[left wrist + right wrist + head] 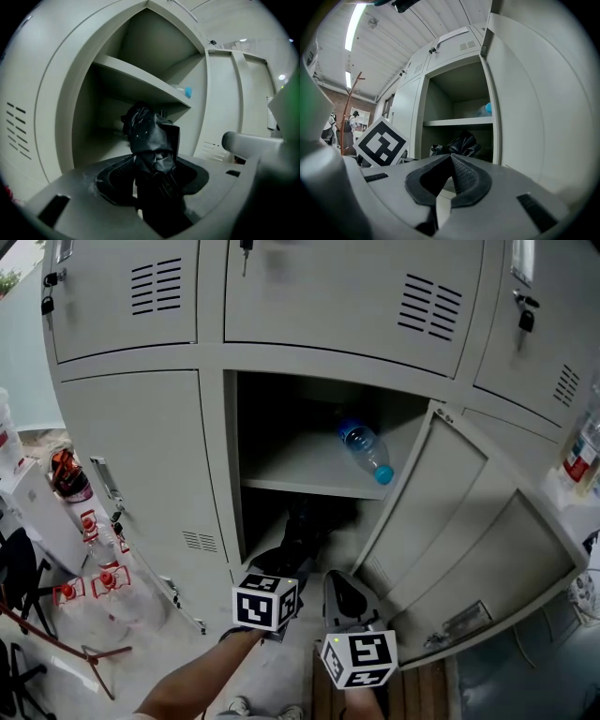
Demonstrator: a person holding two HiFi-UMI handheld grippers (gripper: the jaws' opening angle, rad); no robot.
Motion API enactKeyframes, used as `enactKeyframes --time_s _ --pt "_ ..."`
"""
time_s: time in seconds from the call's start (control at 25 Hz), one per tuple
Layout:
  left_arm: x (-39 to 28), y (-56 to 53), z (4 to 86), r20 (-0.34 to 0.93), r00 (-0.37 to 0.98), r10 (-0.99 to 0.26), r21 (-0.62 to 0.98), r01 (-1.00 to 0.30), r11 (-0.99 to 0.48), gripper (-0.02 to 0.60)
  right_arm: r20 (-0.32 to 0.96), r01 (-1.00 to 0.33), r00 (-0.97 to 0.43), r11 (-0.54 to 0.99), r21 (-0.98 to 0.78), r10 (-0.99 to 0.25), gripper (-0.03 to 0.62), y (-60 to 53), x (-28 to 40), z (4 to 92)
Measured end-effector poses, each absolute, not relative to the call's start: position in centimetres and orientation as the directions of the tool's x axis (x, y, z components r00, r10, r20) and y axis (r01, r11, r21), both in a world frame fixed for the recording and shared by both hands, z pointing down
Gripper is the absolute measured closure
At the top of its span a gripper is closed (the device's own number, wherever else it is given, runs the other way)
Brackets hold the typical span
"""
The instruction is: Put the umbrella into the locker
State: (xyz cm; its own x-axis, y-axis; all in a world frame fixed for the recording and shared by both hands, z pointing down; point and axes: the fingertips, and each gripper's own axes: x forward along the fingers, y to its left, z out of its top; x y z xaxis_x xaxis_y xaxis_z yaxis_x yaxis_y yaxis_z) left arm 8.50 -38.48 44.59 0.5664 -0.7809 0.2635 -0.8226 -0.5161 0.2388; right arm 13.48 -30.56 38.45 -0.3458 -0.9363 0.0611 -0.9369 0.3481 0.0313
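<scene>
**Left gripper [152, 172] clamped on umbrella [151, 137]**

The jaws pinch the folded black umbrella. Its far end reaches into the open locker [217, 474], in the lower compartment under the shelf [300, 467] that holds a plastic bottle [366, 451]. The right gripper [451, 161] is just beside it, jaws pressed together and empty. The door [441, 512] stands open.

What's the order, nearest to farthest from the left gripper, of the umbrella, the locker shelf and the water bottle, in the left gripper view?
1. The umbrella, clamped in the jaws of the left gripper.
2. The shelf, above and beyond the umbrella.
3. The water bottle, on that shelf, at the right, deep inside.
</scene>
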Motion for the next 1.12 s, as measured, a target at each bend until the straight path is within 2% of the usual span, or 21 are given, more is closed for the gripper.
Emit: enactKeyframes --time_s 0.48,0.92,1.12 --pt "9.1 -41.8 44.9 0.374 0.536 -0.757 0.212 -0.844 -0.493 0.368 0.033 -0.938 -0.341 0.343 0.044 -0.939 0.591 -31.6 13.2 37.0" --pt "8.5 -43.7 47.3 0.539 0.464 -0.703 0.16 -0.876 -0.455 0.37 0.027 -0.943 -0.33 0.331 0.03 -0.944 0.591 -30.9 12.8 37.1" --pt "8.5 -44.0 47.6 0.561 0.45 -0.695 0.125 -0.876 -0.466 0.37 0.03 -0.944 -0.329 0.329 0.016 -0.944 0.591 -30.8 12.8 37.4"
